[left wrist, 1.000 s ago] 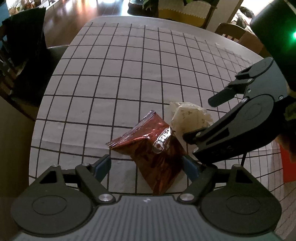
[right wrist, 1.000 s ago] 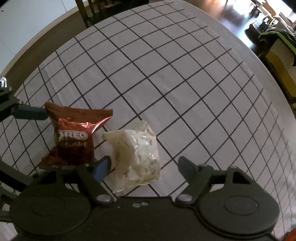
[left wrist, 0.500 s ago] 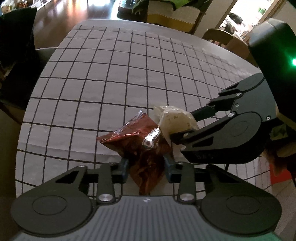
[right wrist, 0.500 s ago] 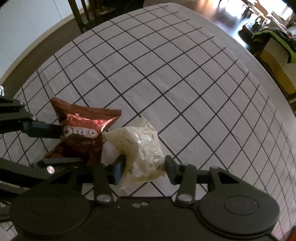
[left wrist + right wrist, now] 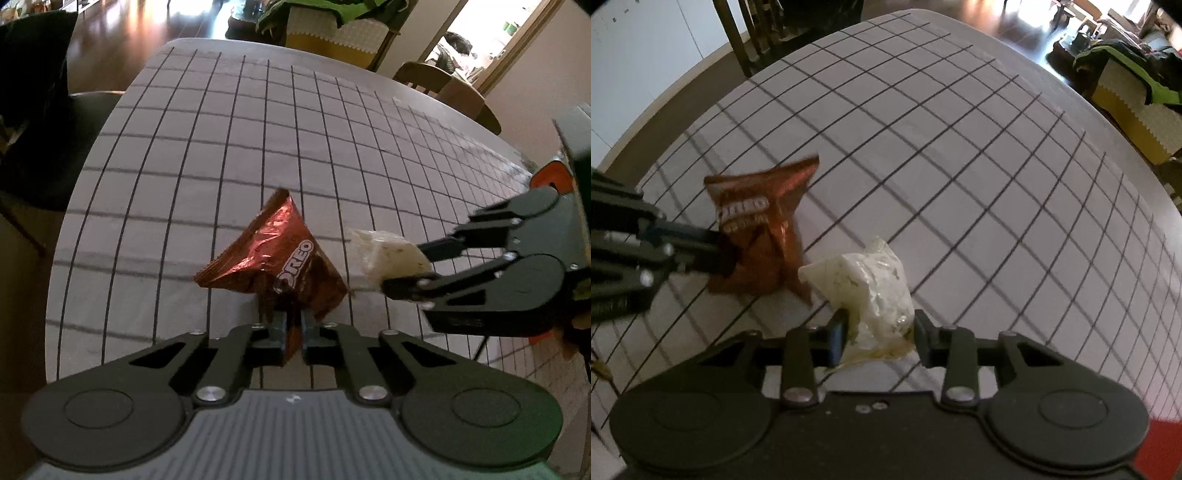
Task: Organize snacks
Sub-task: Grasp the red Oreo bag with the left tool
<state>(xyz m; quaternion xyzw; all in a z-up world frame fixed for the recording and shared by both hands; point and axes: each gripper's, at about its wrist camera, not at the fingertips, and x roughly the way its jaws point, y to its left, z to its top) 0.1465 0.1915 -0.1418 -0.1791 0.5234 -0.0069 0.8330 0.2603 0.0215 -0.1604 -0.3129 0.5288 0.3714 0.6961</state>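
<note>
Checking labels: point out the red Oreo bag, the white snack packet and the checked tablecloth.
Oreo bag point(image 5: 280, 254), left wrist view, crinkled front.
White snack packet point(image 5: 871, 280), right wrist view, top face.
Tablecloth point(image 5: 221, 147), left wrist view, bare square.

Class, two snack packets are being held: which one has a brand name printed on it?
The shiny red foil Oreo packet, pinched in the left tongs. The pale translucent plastic packet in the right tongs shows no lettering.

a home dining room: gridded tablecloth point(image 5: 258, 155) on a table, wooden chairs point(image 5: 428, 77), dark wood floor point(image 5: 122, 40)
</note>
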